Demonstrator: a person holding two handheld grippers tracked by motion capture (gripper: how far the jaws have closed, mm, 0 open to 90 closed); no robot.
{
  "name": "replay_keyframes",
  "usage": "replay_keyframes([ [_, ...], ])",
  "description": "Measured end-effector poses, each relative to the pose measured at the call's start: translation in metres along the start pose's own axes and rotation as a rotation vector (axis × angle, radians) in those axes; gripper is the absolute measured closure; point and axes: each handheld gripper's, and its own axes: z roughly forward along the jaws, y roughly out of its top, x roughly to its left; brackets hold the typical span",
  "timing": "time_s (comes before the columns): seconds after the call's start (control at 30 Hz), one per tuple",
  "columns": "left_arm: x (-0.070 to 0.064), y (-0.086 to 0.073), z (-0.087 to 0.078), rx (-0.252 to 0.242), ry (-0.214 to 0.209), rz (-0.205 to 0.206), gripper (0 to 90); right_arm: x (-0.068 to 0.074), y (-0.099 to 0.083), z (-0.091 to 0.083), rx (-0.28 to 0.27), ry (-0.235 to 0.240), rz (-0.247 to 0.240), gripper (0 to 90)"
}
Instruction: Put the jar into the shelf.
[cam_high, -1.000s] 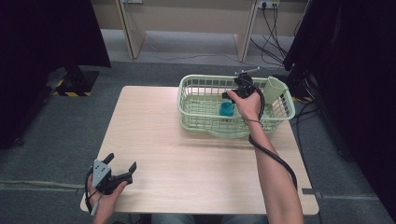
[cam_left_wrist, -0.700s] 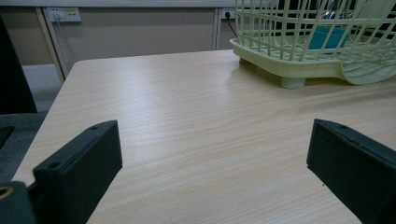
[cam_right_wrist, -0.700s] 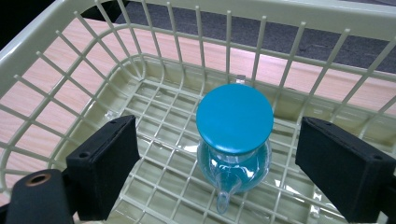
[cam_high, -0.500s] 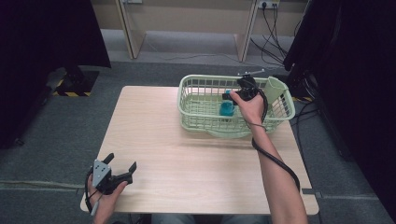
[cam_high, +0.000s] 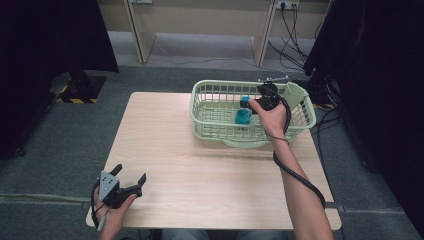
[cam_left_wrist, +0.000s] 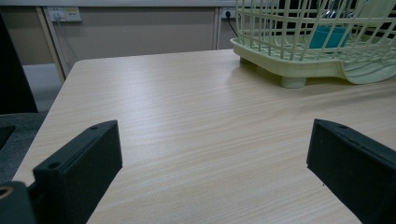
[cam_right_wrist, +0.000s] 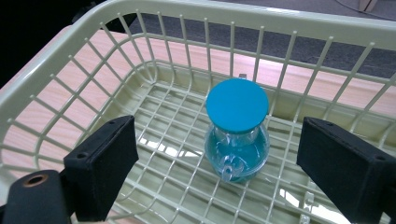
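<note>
Standing upright in the basket (cam_right_wrist: 60, 70), the jar (cam_right_wrist: 237, 135) sits between the right gripper's (cam_right_wrist: 217, 170) wide-open, empty jaws; left gripper (cam_left_wrist: 212, 168) gapes empty over the table (cam_left_wrist: 196, 121).

grey carpet floor (cam_high: 60, 130), black curtains (cam_high: 45, 35) alongside

the right gripper (cam_high: 250, 103) has lifted slightly toward the upper right of the high view, inside the pale green basket (cam_high: 215, 131). its jaws now stand apart, clear of the small blue jar (cam_high: 243, 117), which rests upright on the basket floor.
</note>
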Motion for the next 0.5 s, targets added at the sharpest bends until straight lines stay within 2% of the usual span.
replay_keyframes([
  [0.23,0.0,0.0,0.0,0.001,0.001,-0.001,2.5,0.0,-0.007,-0.015,-0.031,-0.003,-0.015,12.3],
  [0.5,0.0,0.0,0.0,0.002,0.002,-0.001,2.5,-0.002,-0.014,-0.023,-0.039,-0.004,-0.022,12.4],
])
